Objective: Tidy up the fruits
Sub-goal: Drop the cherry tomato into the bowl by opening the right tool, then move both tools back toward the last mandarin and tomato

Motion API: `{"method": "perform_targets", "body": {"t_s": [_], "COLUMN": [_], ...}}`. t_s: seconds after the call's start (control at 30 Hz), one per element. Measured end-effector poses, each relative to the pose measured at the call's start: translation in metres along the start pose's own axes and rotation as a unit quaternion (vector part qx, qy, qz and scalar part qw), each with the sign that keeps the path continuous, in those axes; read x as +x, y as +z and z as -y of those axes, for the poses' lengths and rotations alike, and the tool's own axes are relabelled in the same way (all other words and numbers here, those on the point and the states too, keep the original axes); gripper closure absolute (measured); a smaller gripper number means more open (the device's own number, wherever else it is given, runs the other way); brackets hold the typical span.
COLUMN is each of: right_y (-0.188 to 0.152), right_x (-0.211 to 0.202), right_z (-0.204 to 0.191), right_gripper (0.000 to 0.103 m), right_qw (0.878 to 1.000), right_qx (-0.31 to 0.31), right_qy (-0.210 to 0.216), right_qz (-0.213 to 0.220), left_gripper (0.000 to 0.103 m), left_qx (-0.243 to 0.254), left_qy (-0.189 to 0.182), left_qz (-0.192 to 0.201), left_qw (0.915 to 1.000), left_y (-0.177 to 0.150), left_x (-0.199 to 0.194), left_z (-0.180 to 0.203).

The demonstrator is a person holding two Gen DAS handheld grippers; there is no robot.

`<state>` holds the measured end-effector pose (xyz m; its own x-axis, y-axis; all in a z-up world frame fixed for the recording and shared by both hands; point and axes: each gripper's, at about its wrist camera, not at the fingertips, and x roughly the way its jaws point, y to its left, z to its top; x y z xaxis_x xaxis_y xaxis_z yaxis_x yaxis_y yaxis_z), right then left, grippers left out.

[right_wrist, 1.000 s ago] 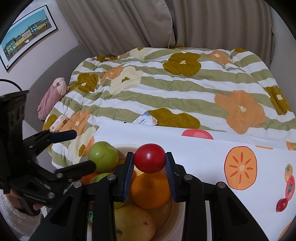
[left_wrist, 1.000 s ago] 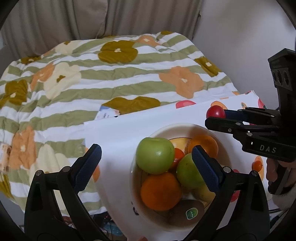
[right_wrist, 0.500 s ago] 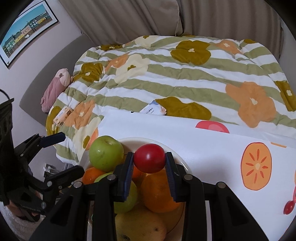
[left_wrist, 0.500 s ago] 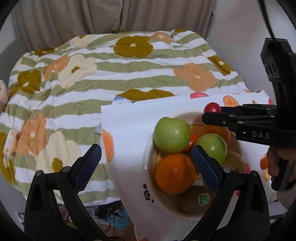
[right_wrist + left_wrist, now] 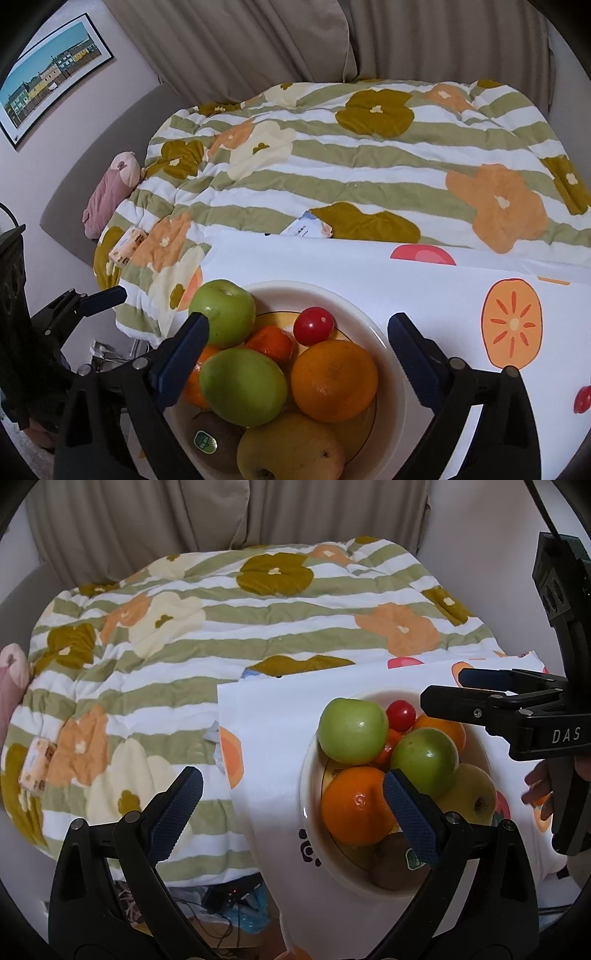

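1. Both grippers were spread wide with nothing between their pads: left gripper [image 5: 291, 806], right gripper [image 5: 297, 349].
2. Small red fruit [image 5: 314, 325] sat in the bowl [image 5: 391, 369], at the far side of the pile, touching the small orange [image 5: 271, 343] and just beside the upper green apple [image 5: 223, 312].
3. Key relation: red fruit lay straight ahead of the right gripper, roughly centred between its open fingers and slightly beyond the tips. It was round, so no long axis to align to.
4. Right gripper was nearer. Left gripper sat off the bowl's left side, with only its right finger over the front orange [image 5: 356, 805].
5. Hard to read: kiwi [image 5: 212, 439] mostly buried under the pile; bowl's near rim cut off in the right wrist view. Whether more fruit remained outside the bowl couldn't be told; the red and orange shapes on the white cloth [image 5: 424, 291] looked printed.
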<state>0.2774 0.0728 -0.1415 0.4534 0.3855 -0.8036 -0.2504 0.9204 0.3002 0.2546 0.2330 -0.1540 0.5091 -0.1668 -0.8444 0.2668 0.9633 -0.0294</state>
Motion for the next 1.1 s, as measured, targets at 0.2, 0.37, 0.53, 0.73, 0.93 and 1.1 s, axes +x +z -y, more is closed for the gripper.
{"method": "perform_targets", "body": {"t_s": [0.2,0.37,0.53,0.73,0.93,1.1], "right_y": [-0.001,-0.003,-0.009,-0.025,-0.047,-0.066], "right_x": [-0.022,-0.052,-0.092,-0.144,-0.196,-0.23], "right_z": [-0.009,-0.015,-0.016,-0.004,0.037,0.079], "right_gripper": [0.006,0.006,0.006,0.006,0.006,0.006], "right_qw": [1.0,0.999,0.998,0.995,0.995,0.993], "right_qx": [-0.018,-0.024,-0.036,-0.064,-0.058,-0.058], "right_qy": [-0.014,-0.018,-0.019,-0.032,-0.032,-0.064], "right_qz": [0.008,0.029,0.058,0.073,0.07,0.079], "left_gripper": [0.0,0.0,0.0,0.0,0.0,0.0], "left_qx": [0.002,0.011,0.013,0.004,-0.02,-0.026], "left_qy": [0.003,0.013,0.025,0.043,0.046,0.046], "left_qz": [0.014,0.031,0.043,0.06,0.068,0.061], "left_qw": [0.9999,0.9994,0.9987,0.9973,0.9964,0.9967], "left_y": [0.002,0.006,0.008,0.002,-0.009,-0.023], "left_x": [-0.019,-0.041,-0.065,-0.097,-0.117,-0.12], "left_z": [0.003,0.013,0.033,0.075,0.13,0.179]}}
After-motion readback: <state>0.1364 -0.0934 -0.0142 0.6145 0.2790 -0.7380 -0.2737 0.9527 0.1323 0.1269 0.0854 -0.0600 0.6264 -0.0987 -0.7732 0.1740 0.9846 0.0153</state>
